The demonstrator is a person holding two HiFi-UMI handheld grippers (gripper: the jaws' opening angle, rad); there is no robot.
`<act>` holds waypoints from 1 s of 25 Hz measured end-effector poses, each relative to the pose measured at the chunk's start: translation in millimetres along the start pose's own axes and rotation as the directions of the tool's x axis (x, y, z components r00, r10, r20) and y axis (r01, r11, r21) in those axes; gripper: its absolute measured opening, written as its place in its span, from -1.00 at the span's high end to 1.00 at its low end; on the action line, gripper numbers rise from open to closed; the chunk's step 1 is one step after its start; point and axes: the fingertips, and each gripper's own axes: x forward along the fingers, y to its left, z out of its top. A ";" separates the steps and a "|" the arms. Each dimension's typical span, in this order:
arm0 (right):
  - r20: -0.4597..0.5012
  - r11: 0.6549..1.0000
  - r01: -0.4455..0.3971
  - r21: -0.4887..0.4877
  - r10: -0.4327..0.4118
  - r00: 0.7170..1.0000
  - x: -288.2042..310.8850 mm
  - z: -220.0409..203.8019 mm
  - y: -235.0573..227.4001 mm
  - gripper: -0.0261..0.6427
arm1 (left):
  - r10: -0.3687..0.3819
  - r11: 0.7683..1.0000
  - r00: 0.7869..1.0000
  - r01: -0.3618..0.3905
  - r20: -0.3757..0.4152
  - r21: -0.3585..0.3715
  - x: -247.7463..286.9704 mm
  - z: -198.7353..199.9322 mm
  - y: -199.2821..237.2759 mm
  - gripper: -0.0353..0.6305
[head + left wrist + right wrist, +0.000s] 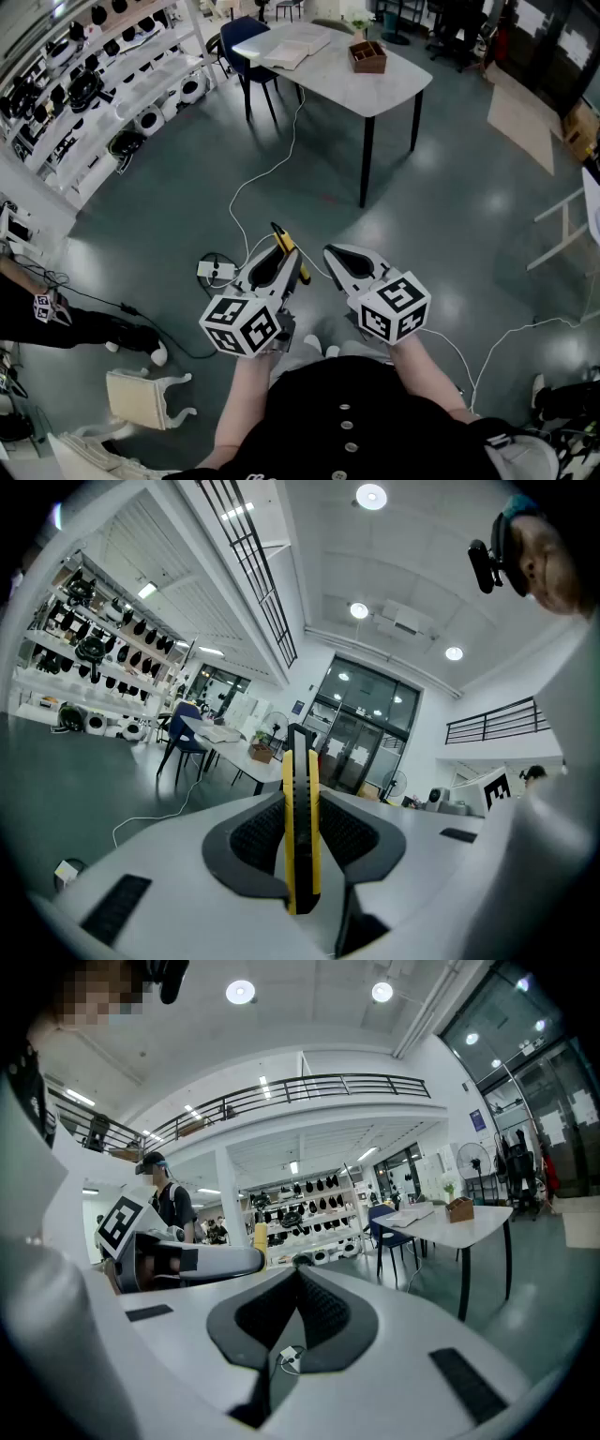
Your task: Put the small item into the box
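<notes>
Our left gripper (302, 794) pinches a slim utility knife (302, 855) between its jaws. The knife has yellow sides and a black strip along the middle, and it reaches out past the jaw tips. Our right gripper (298, 1274), just beside it, has its jaws pressed together on nothing. Well ahead of both claws, a brown wooden box (367, 56) stands on a white table (394, 89).

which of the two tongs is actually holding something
The left tongs: their pads clamp a yellow-and-black utility knife that sticks out past the tips. The right tongs are closed tip to tip with nothing between them.
</notes>
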 end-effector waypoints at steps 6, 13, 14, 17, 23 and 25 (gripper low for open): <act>-0.013 1.000 0.004 -0.009 -0.004 1.000 6.1 -0.7 -4.2 0.92 | -0.005 1.000 1.000 0.005 -0.020 0.007 4.1 -4.3 -1.5 0.52; -0.022 1.000 0.024 -0.009 -0.024 0.999 -3.4 -3.2 -13.5 0.92 | -0.014 1.000 0.999 0.015 -0.032 0.005 13.6 -9.5 -7.0 0.52; -0.025 1.000 0.024 -0.009 -0.024 0.999 -4.1 -3.6 -14.7 0.92 | -0.013 1.000 0.999 0.013 -0.030 0.006 14.1 -8.6 -7.8 0.52; -0.033 1.000 0.014 -0.009 -0.014 0.999 -1.3 -4.7 -13.2 0.92 | -0.005 1.000 1.000 0.005 -0.025 0.006 13.9 -6.0 -5.6 0.52; -0.015 1.000 0.007 0.009 -0.007 1.000 7.1 -4.7 -8.7 0.92 | -0.004 1.000 1.000 0.004 -0.027 0.006 12.3 -5.1 2.3 0.52; 0.001 1.000 0.005 0.018 -0.005 1.000 10.5 -0.3 -10.0 0.91 | -0.005 1.000 1.000 0.005 -0.028 0.005 12.4 -2.7 6.8 0.52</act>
